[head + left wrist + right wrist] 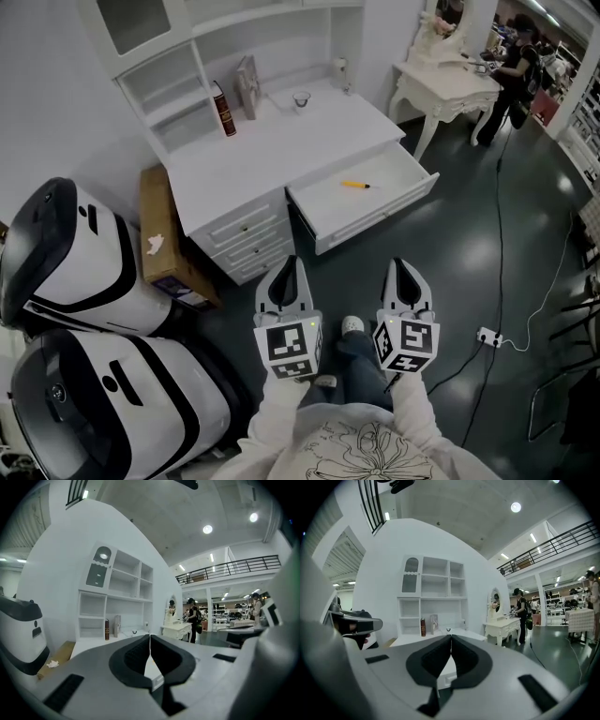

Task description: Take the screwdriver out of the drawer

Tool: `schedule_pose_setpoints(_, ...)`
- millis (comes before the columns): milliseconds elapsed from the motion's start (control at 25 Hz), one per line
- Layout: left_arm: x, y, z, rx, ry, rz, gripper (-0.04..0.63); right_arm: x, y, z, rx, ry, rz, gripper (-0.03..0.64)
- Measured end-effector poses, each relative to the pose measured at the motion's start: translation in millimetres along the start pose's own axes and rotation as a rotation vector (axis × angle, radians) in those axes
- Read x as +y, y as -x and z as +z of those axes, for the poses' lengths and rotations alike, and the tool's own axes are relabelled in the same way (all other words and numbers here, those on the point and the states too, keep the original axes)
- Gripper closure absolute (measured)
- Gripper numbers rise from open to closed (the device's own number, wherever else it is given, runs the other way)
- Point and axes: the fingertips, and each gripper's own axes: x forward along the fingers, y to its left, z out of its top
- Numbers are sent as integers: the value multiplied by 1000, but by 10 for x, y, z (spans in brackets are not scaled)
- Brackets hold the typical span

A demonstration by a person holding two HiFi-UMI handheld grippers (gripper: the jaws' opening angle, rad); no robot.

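A small orange screwdriver (355,185) lies in the open white drawer (412,187) of the white desk (262,155) in the head view. My left gripper (290,262) and right gripper (401,265) hang side by side in front of the desk, a good way short of the drawer, both pointing at it. Each is shut with its tips together and holds nothing. In the left gripper view the left gripper (149,635) faces the desk's shelves. In the right gripper view the right gripper (451,637) faces the same desk; the screwdriver is hidden there.
A brown bottle (224,110), a book (248,86) and a glass (301,98) stand on the desk top. A cardboard box (161,239) and two large white-and-black machines (75,281) are at the left. A cable and power strip (488,336) lie on the dark floor. A person stands by a dressing table (441,80).
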Motion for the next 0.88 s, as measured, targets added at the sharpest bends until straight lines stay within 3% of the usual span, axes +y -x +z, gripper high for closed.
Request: schedule_pose_setpoints(880, -257, -2305, 392, -6, -20, 132, 588, -1100, -2315, 376, 2, -1, 131, 614)
